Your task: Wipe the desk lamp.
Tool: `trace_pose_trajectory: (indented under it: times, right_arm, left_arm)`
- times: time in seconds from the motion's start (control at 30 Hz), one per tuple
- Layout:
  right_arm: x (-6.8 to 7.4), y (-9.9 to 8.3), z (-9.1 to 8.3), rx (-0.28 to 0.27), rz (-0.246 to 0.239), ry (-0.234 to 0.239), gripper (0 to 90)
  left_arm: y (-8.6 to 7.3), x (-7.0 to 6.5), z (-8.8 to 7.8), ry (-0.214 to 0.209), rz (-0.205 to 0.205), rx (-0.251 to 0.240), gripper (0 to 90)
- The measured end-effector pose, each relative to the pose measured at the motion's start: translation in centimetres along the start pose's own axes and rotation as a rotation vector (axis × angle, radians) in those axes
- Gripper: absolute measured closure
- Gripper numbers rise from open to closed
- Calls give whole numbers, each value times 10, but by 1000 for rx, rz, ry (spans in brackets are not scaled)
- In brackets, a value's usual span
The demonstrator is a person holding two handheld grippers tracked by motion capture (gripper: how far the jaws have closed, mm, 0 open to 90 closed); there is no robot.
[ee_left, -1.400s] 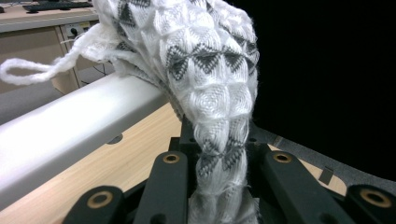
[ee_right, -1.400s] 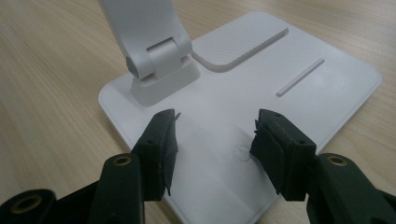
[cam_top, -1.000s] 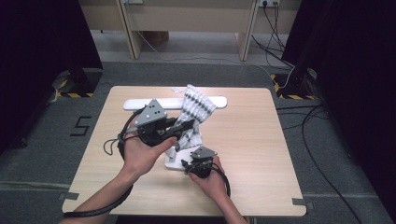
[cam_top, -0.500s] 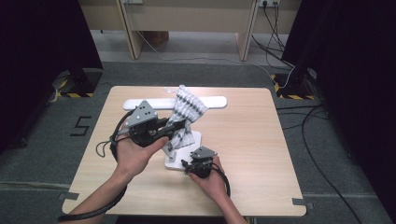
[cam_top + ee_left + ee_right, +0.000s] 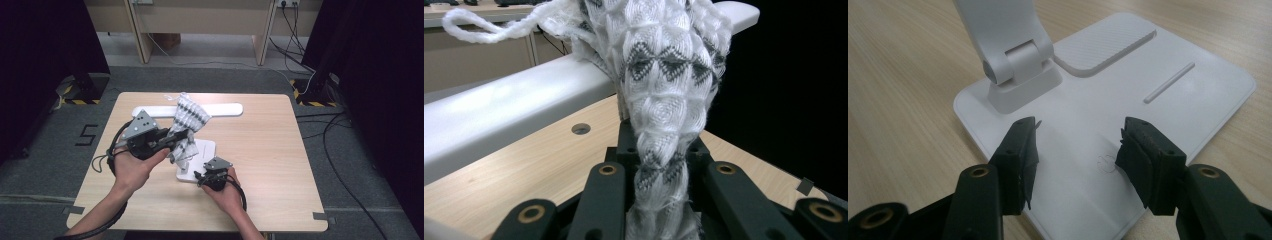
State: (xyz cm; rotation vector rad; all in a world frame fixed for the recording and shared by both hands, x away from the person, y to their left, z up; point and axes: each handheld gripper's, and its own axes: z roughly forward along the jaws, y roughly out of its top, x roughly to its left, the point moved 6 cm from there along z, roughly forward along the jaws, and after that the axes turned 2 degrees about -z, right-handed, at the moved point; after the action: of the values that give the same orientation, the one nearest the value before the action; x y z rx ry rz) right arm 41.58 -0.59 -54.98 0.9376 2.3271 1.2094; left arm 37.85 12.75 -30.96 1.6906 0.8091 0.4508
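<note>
Left tool shifted left, pinching knit cloth over lamp arm; right tool spread above lamp base.

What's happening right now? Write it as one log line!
left gripper: shut on knitted cloth | cloth: draped over white lamp arm | right gripper: jaws open, pressing down on lamp base | table: wood

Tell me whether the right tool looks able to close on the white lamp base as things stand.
Probably yes: the right tool hangs open right over the white lamp base, nothing between them; the knitted cloth hangs farther back in the left tool.
</note>
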Motion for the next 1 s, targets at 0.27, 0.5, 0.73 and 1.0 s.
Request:
trace_pose_trajectory:
  times: [0.27,0.5,0.73,1.0]
  right_arm:
    - [0,0,0,0,0,0,490]
    - [0,0,0,1,2,0,490]
    - [0,0,0,1,1,0,490]
    - [0,0,0,1,2,1,491]
  left_arm:
    - [-5,9,-9,27,-1,-2,767]
    - [-8,15,-15,41,-6,-3,768]
    - [-13,23,-25,66,-19,-8,768]
    - [-18,31,-33,91,-24,-9,767]
